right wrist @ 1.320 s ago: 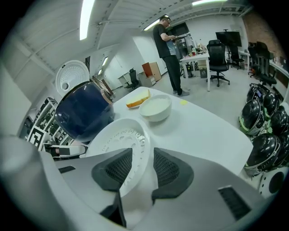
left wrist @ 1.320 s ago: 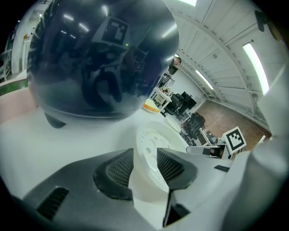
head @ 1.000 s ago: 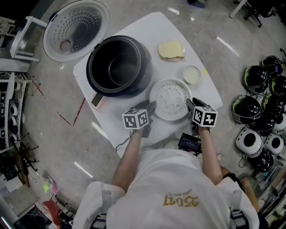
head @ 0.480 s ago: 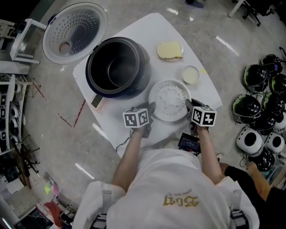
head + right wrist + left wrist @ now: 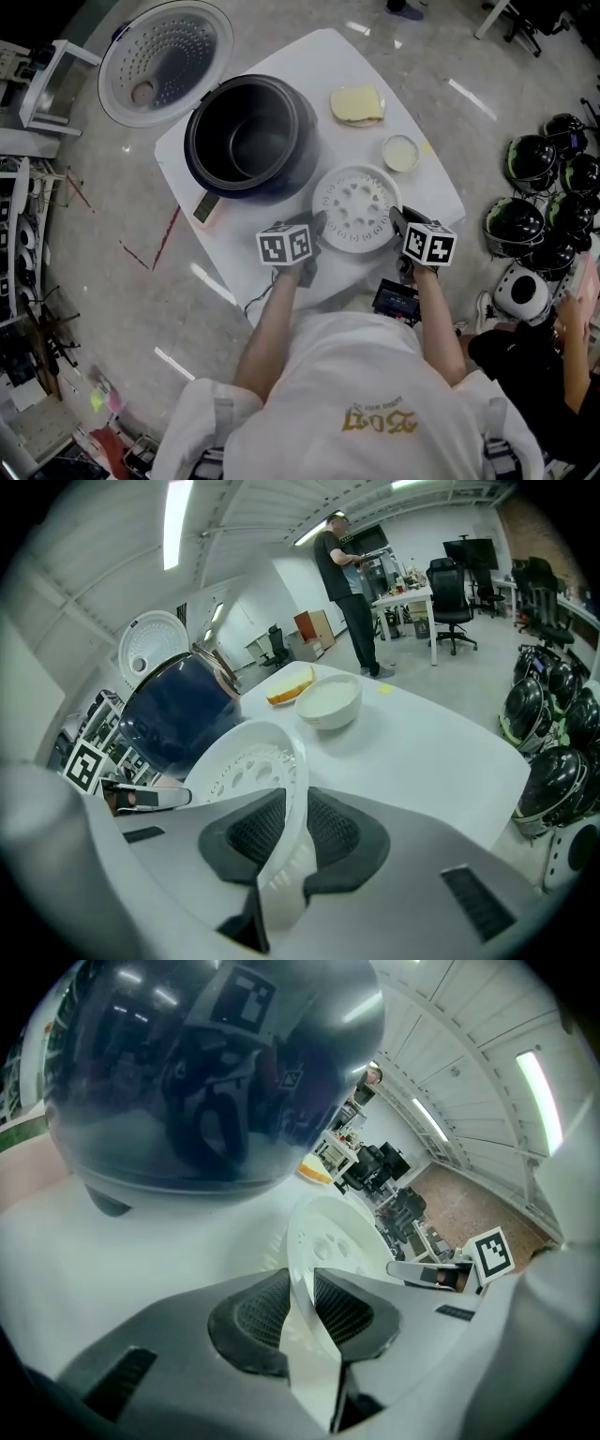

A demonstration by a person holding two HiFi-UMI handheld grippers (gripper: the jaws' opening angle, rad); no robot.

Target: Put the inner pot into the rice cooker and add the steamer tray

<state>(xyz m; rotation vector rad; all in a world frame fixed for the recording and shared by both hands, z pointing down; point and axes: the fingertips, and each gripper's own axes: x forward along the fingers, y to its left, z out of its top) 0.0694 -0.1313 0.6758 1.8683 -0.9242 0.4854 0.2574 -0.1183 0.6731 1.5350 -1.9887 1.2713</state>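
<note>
The white perforated steamer tray [image 5: 356, 208] lies on the white table [image 5: 309, 66], just in front of the dark rice cooker [image 5: 248, 136], whose lid [image 5: 167, 61] stands open. My left gripper [image 5: 317, 228] is at the tray's left rim and my right gripper [image 5: 398, 225] at its right rim. Both pairs of jaws have just been closing. In the left gripper view the pads of the left gripper [image 5: 305, 1307] press on the tray's [image 5: 328, 1237] thin rim. In the right gripper view the right gripper [image 5: 291, 832] clamps the tray's [image 5: 248, 766] rim likewise.
A small white bowl [image 5: 400, 153] and a yellow sponge-like piece [image 5: 357, 105] sit behind the tray. A black device [image 5: 397, 302] lies at the table's front edge. Several helmets [image 5: 534, 225] crowd the floor at right, where a person [image 5: 525, 366] crouches.
Both grippers stay at the tray's two sides. A person has come into the lower right of the head view.
</note>
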